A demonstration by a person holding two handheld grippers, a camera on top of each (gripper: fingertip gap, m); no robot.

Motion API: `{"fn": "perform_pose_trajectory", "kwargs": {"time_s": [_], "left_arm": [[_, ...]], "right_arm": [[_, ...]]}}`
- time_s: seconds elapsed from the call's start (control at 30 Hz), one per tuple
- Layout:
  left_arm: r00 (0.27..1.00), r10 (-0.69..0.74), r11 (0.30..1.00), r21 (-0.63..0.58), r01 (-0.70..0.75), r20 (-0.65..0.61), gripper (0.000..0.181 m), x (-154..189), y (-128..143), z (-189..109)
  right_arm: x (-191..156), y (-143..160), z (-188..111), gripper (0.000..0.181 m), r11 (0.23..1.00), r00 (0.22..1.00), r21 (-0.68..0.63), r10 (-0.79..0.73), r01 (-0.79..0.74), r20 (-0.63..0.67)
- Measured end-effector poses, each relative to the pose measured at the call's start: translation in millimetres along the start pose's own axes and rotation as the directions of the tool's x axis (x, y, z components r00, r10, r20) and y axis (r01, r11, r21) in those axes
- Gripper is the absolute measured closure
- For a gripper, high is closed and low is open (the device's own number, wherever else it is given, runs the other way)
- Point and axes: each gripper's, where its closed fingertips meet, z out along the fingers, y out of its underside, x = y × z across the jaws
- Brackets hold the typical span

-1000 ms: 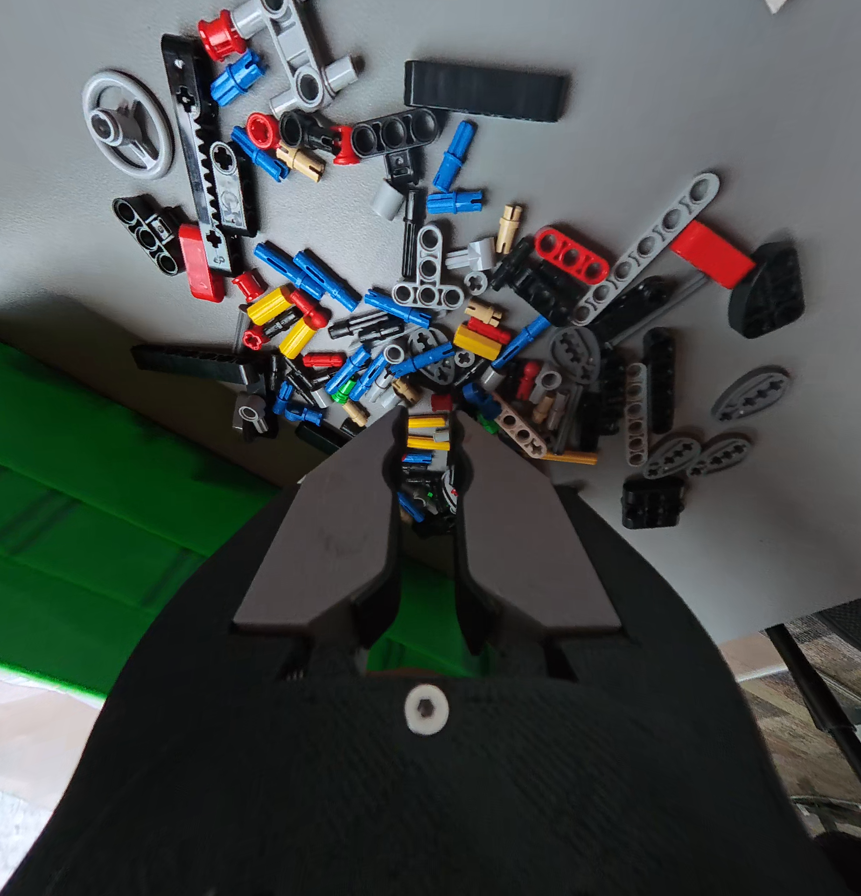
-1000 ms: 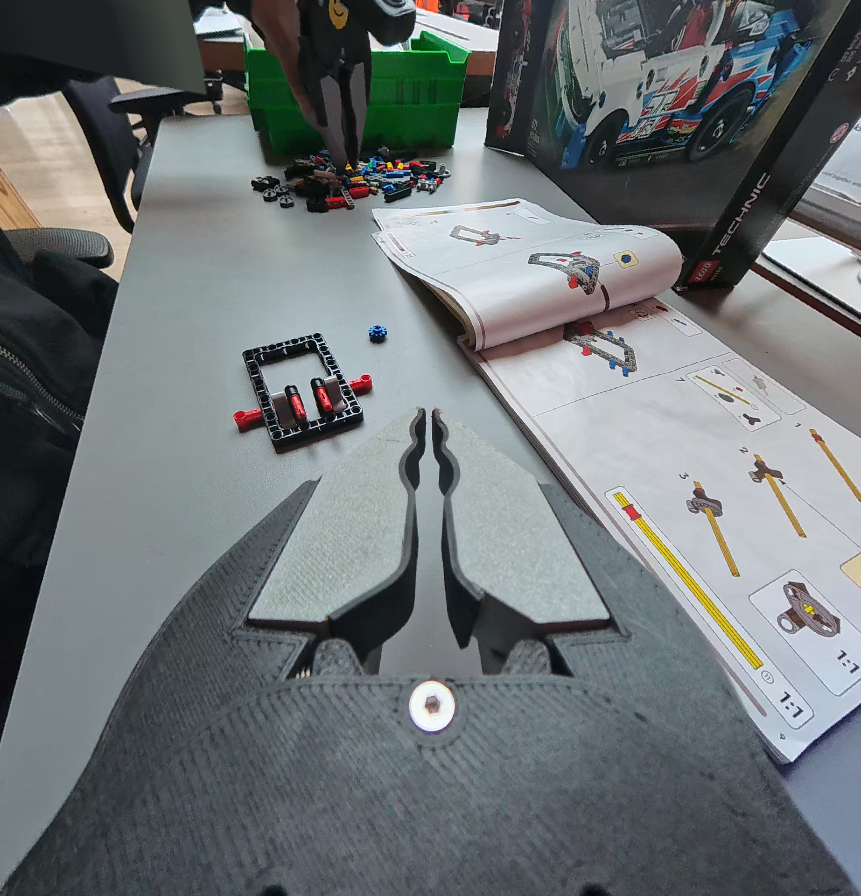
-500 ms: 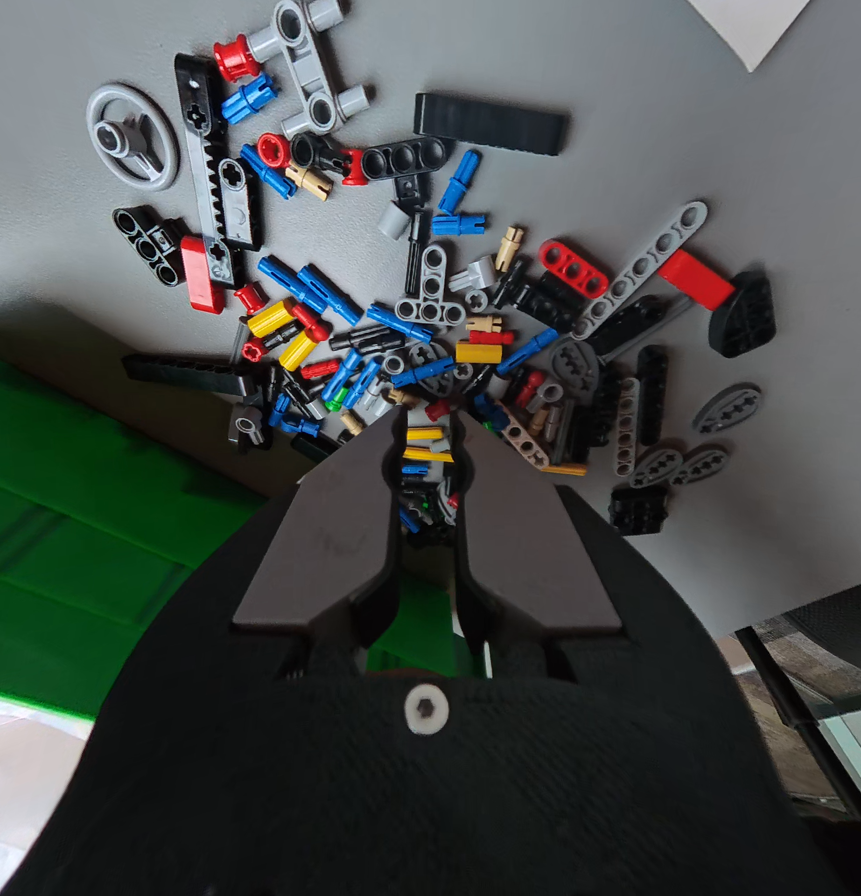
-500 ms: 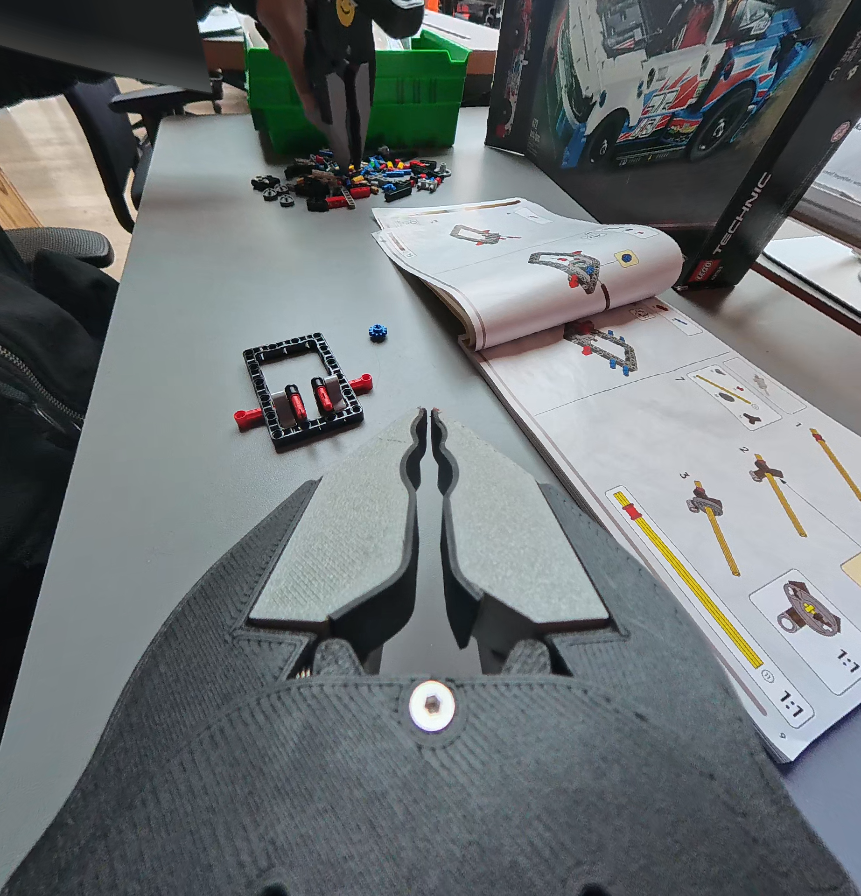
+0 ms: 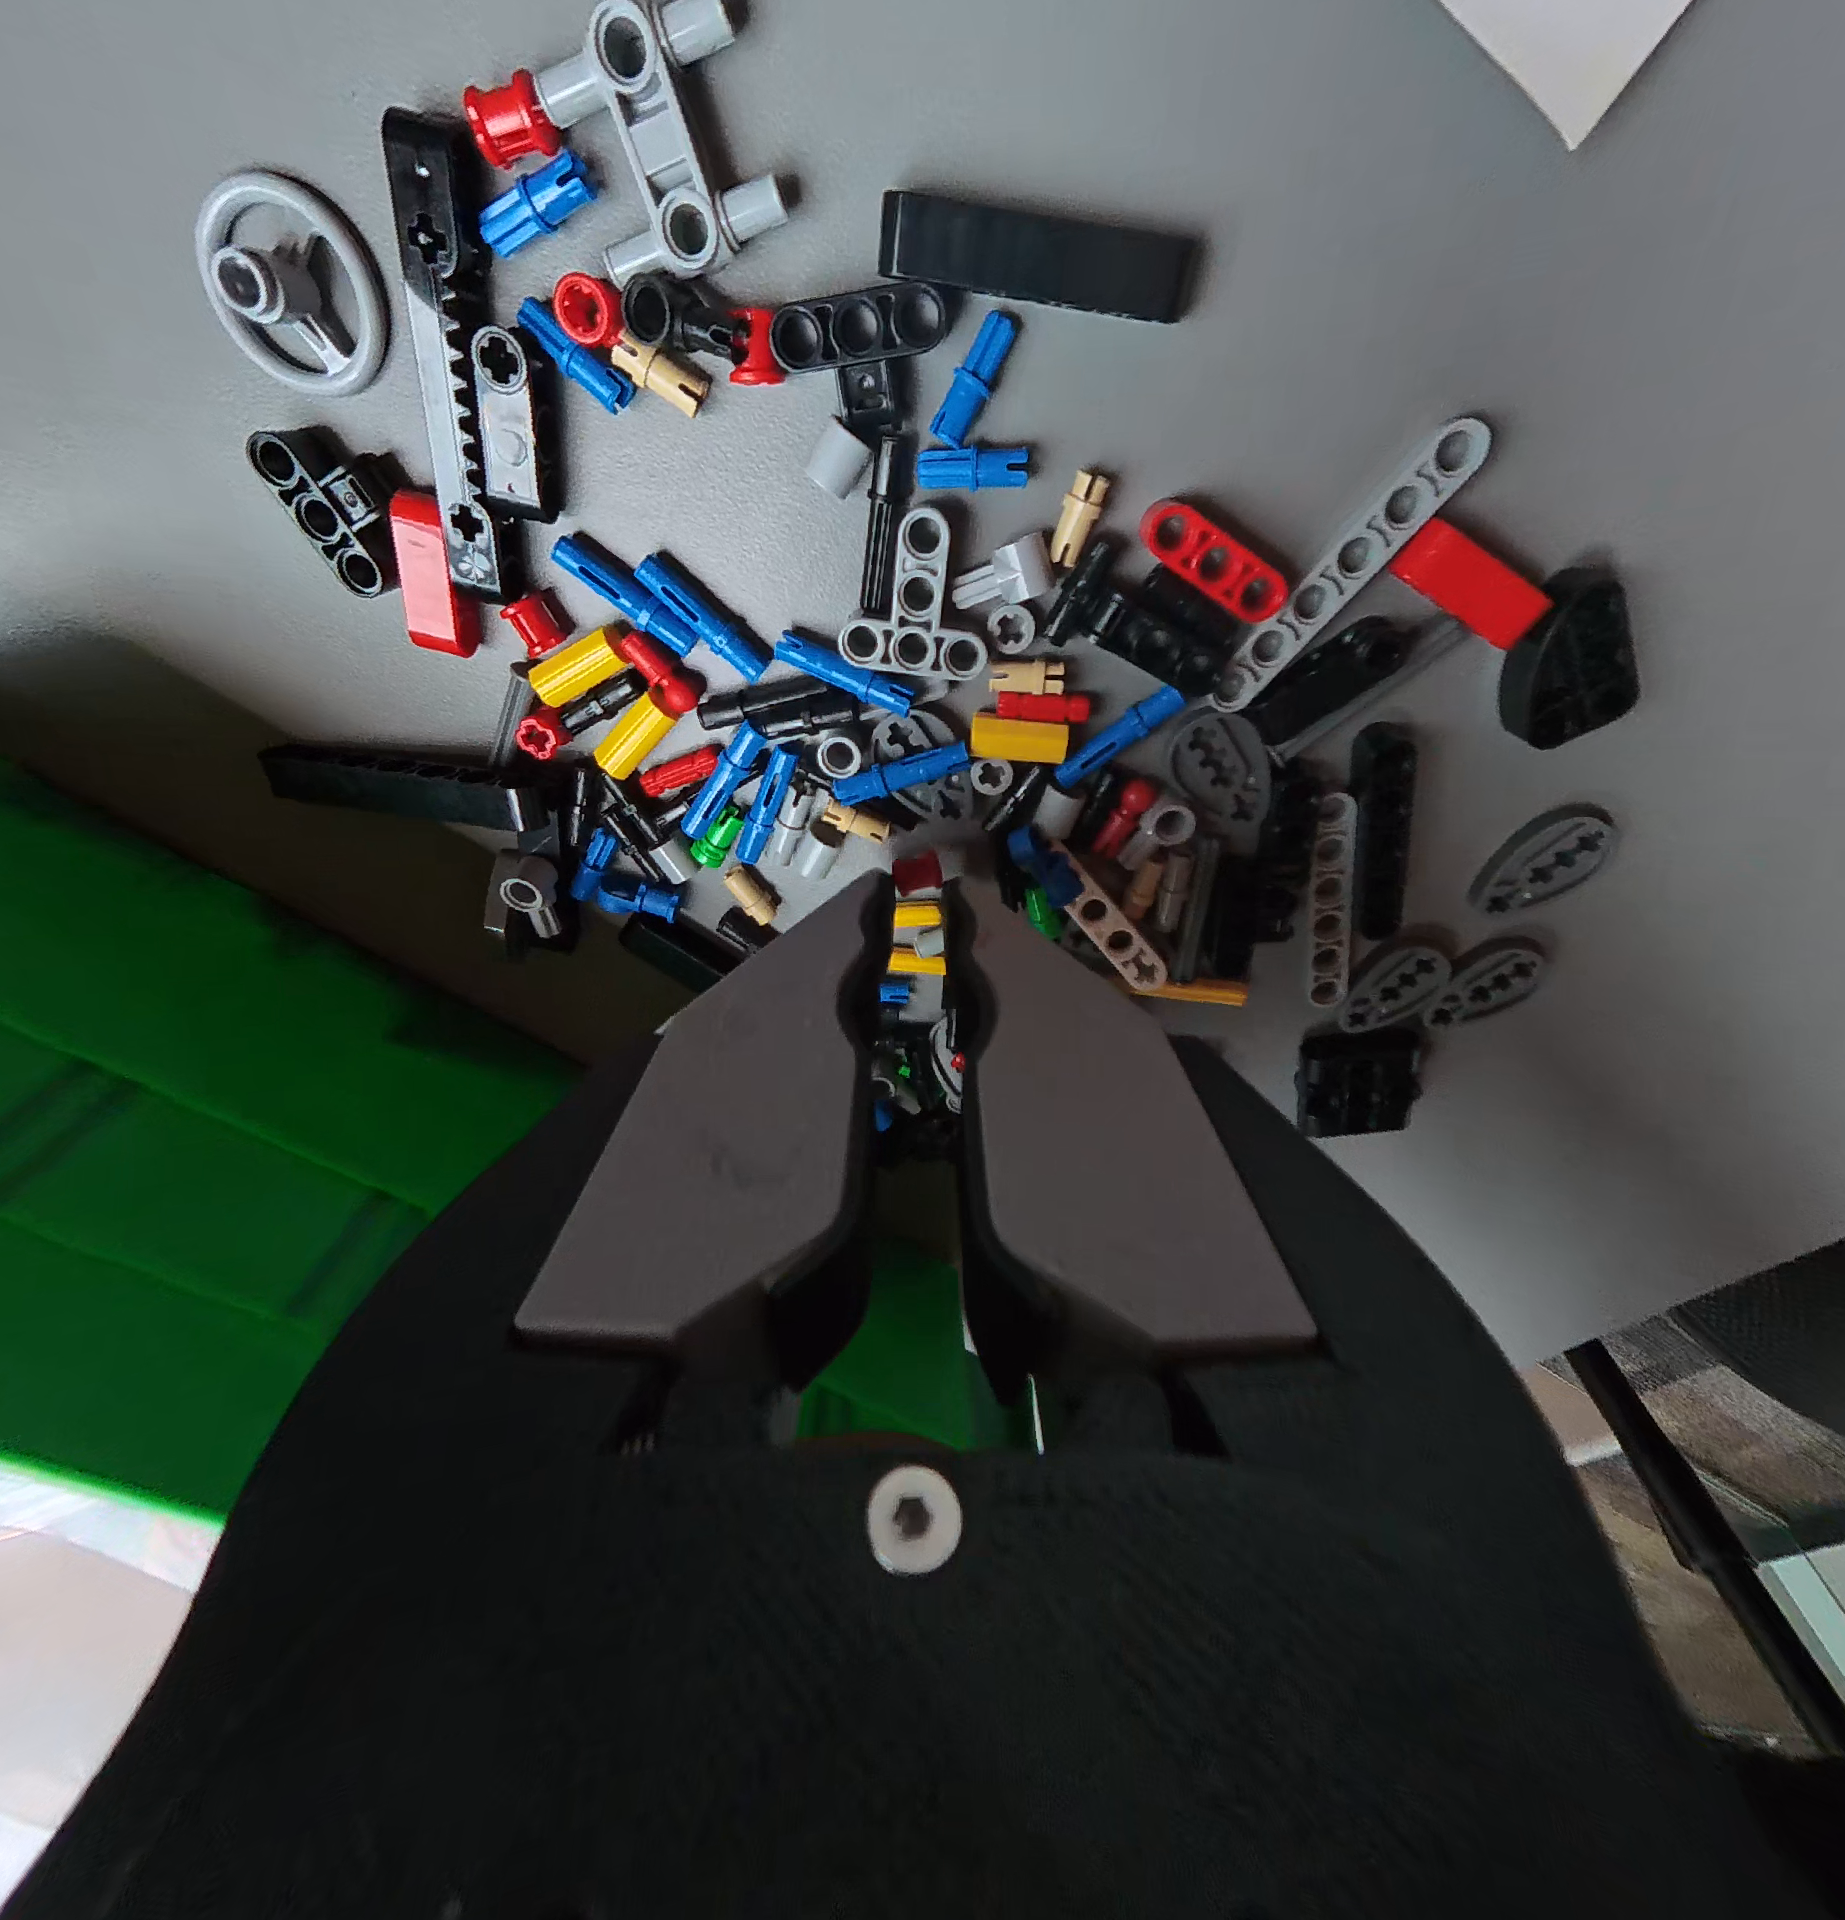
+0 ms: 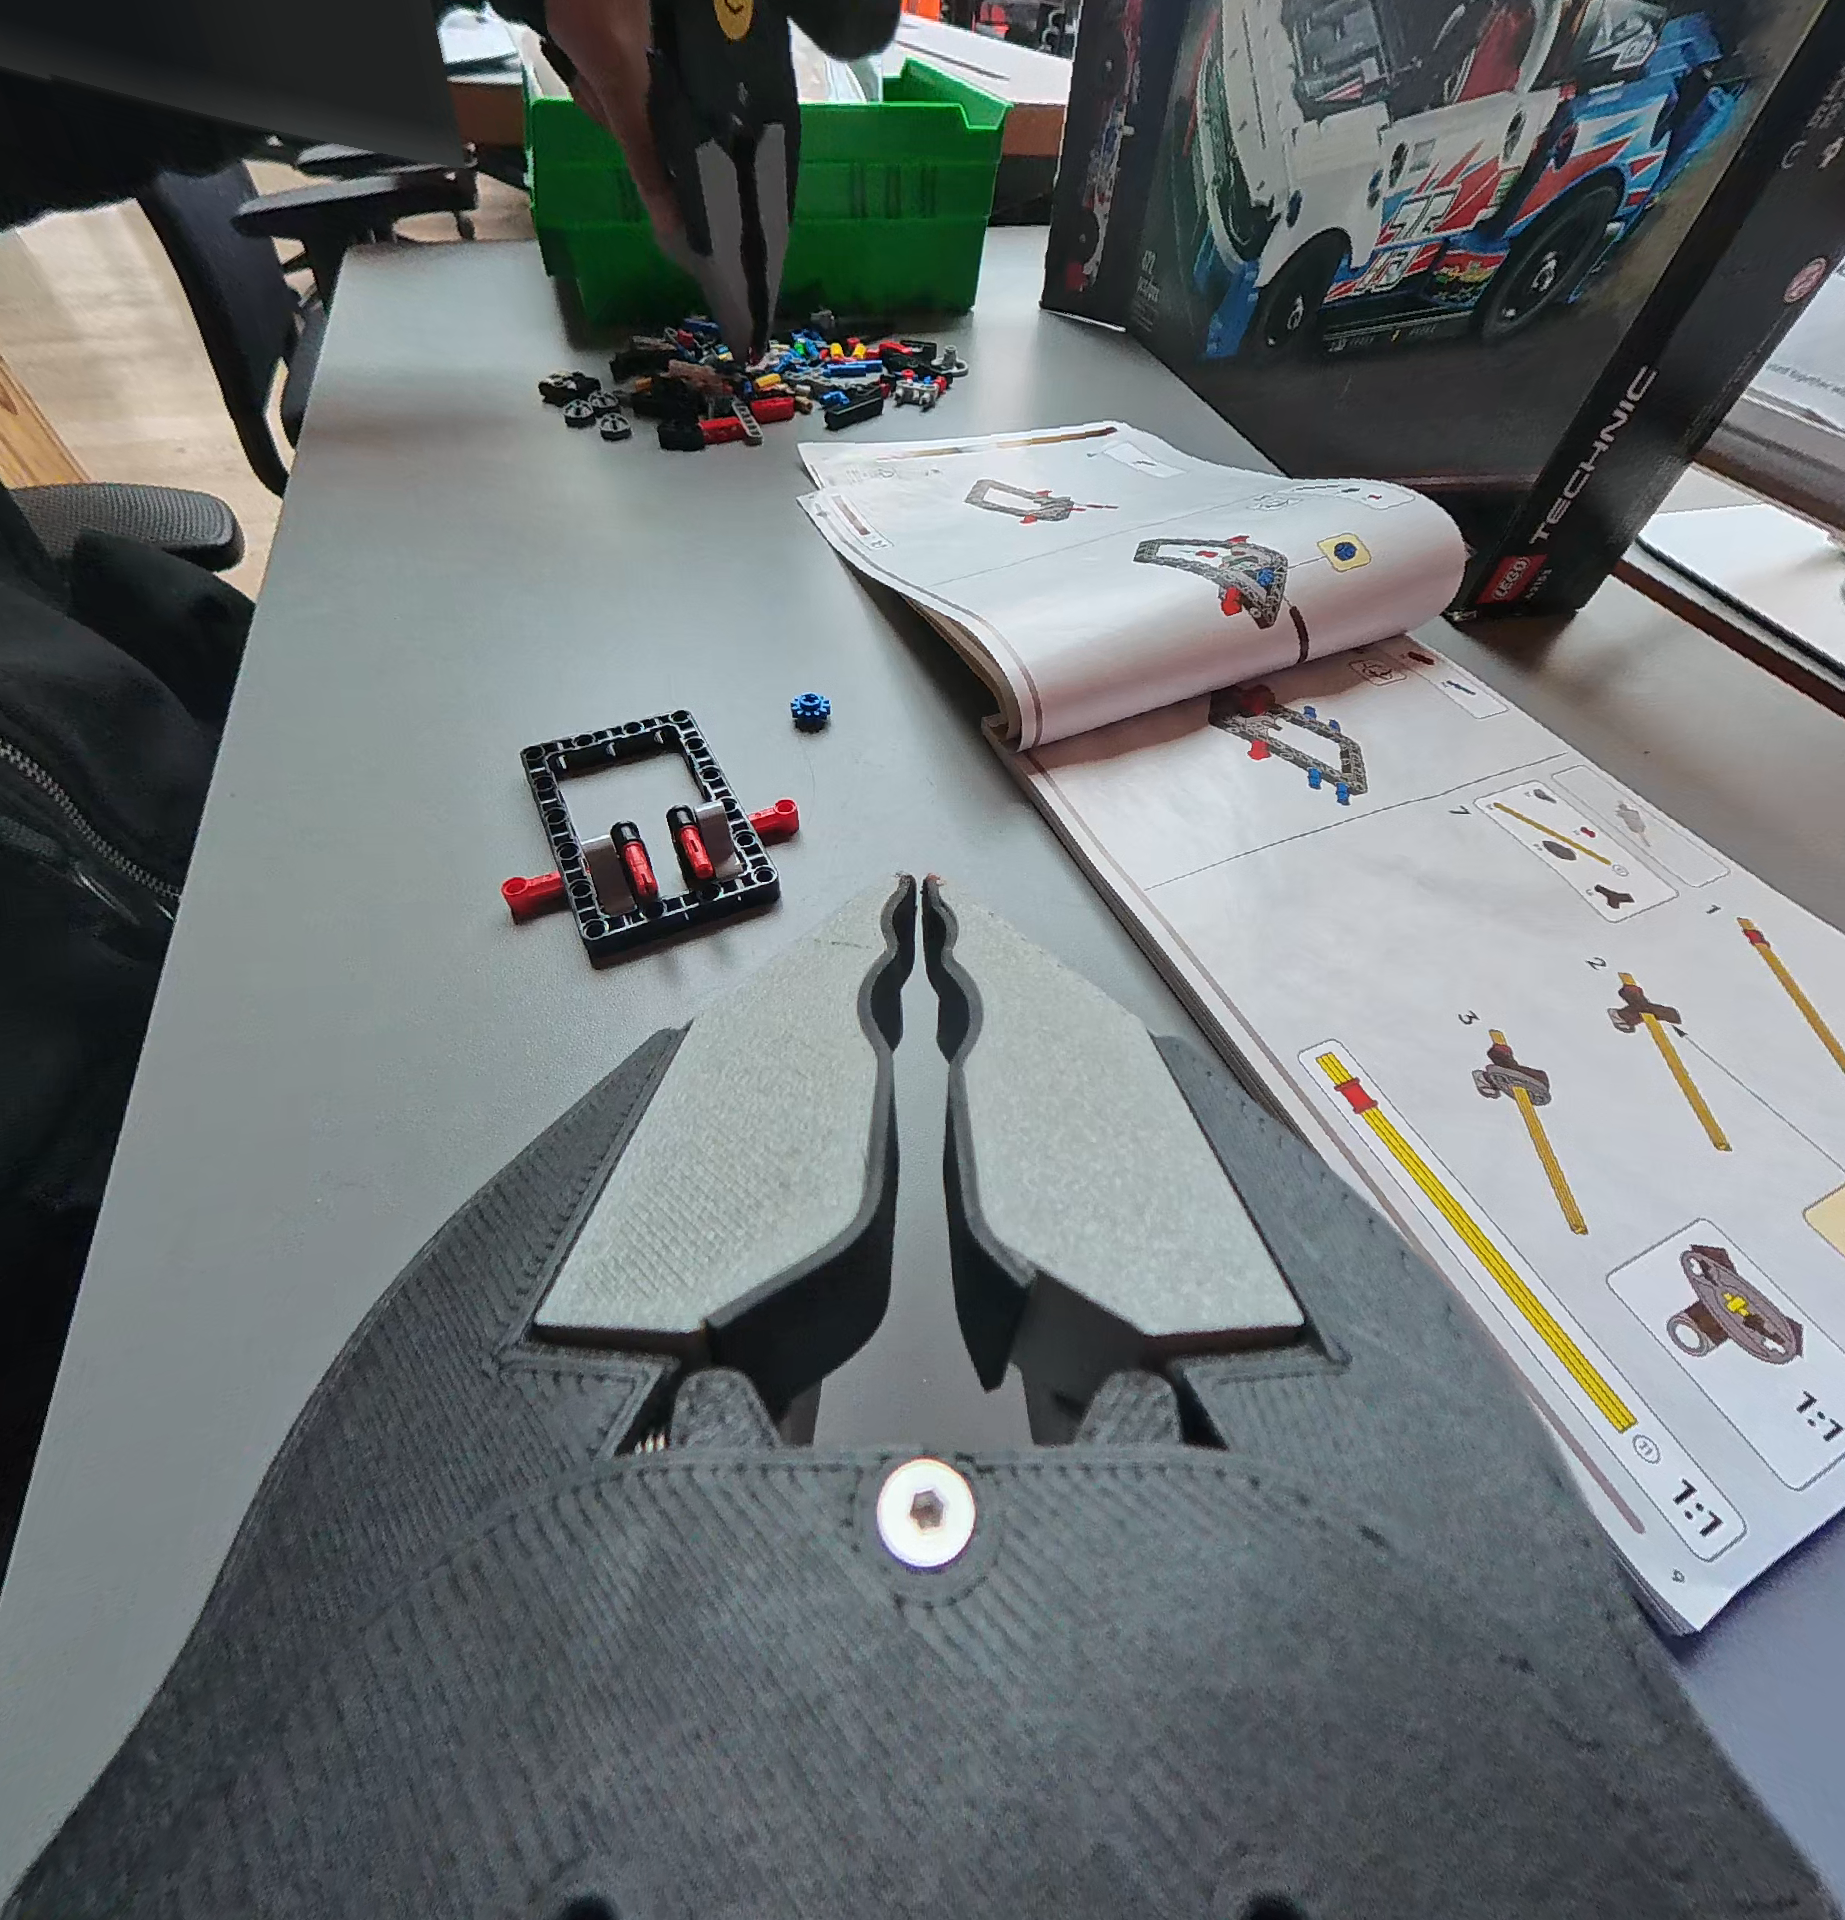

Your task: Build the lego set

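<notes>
Left gripper (image 5: pixel 916 896) lowered closer over scattered multicoloured plastic lego pieces (image 5: pixel 897 665), jaws narrowly apart, empty. Only right view shows black rectangular lego frame (image 6: pixel 650 831); right gripper (image 6: pixel 919 885) nearly closed, empty.

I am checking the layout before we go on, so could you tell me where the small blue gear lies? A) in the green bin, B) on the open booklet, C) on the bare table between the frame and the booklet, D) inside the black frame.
C: the small blue gear sits alone on the grey table, right of the black frame and left of the booklet.
</notes>
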Motion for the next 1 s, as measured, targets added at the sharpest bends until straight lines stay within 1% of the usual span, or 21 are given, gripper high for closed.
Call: {"fn": "perform_pose_trajectory", "kwargs": {"time_s": [0.17, 0.27, 0.37, 0.47, 0.53, 0.6, 0.67, 0.73, 0.8, 0.87, 0.93, 1.0], "left_arm": [[1.000, -0.006, 1.000, 0.008, 0.006, 0.016, 0.174, -3, 2, -5], [0.999, -0.007, 1.000, 0.028, 0.006, 0.037, 0.174, -3, 0, -13], [0.996, -0.003, 0.995, 0.098, -0.006, 0.091, 0.174, -2, -8, -33], [0.989, 0.033, 0.978, 0.200, -0.062, 0.146, 0.174, 11, -28, -58], [0.984, 0.075, 0.951, 0.285, -0.119, 0.161, 0.174, 30, -51, -75], [0.979, 0.143, 0.915, 0.357, -0.188, 0.149, 0.174, 57, -78, -88], [0.965, 0.210, 0.872, 0.417, -0.257, 0.155, 0.174, 83, -109, -96], [0.946, 0.296, 0.821, 0.470, -0.324, 0.134, 0.174, 117, -144, -99], [0.916, 0.388, 0.766, 0.517, -0.381, 0.099, 0.174, 155, -179, -97], [0.881, 0.468, 0.725, 0.539, -0.428, 0.070, 0.174, 190, -210, -90], [0.844, 0.535, 0.703, 0.537, -0.467, 0.034, 0.174, 219, -232, -78], [0.818, 0.575, 0.697, 0.519, -0.496, 0.010, 0.174, 235, -247, -65]], "right_arm": [[0, 0, 0, 0.181, 1.000, 1.000, -0.001, 0.001, -0.001, 0.001], [0, 0, 0, 0.181, 1.000, 1.000, -0.001, 0.001, -0.001, 0.000], [0, 0, 0, 0.181, 1.000, 1.000, -0.001, 0.002, -0.002, -0.001], [0, 1, 0, 0.181, 1.000, 1.000, -0.003, 0.001, -0.001, 0.002], [-1, 1, 1, 0.181, 1.000, 1.000, -0.006, 0.000, 0.000, 0.005], [-1, 1, 1, 0.181, 1.000, 1.000, -0.007, -0.002, 0.002, 0.007], [-2, 1, 2, 0.181, 1.000, 1.000, -0.007, -0.003, 0.003, 0.008], [-2, 1, 2, 0.181, 1.000, 1.000, -0.007, -0.004, 0.004, 0.008], [-1, 1, 2, 0.181, 1.000, 1.000, -0.009, -0.006, 0.006, 0.004], [-2, 0, 1, 0.181, 1.000, 1.000, -0.005, -0.008, 0.008, 0.003], [-1, 0, 1, 0.181, 1.000, 1.000, -0.002, -0.010, 0.010, 0.000], [-2, -1, 0, 0.181, 1.000, 1.000, 0.004, -0.011, 0.011, 0.000]]}}
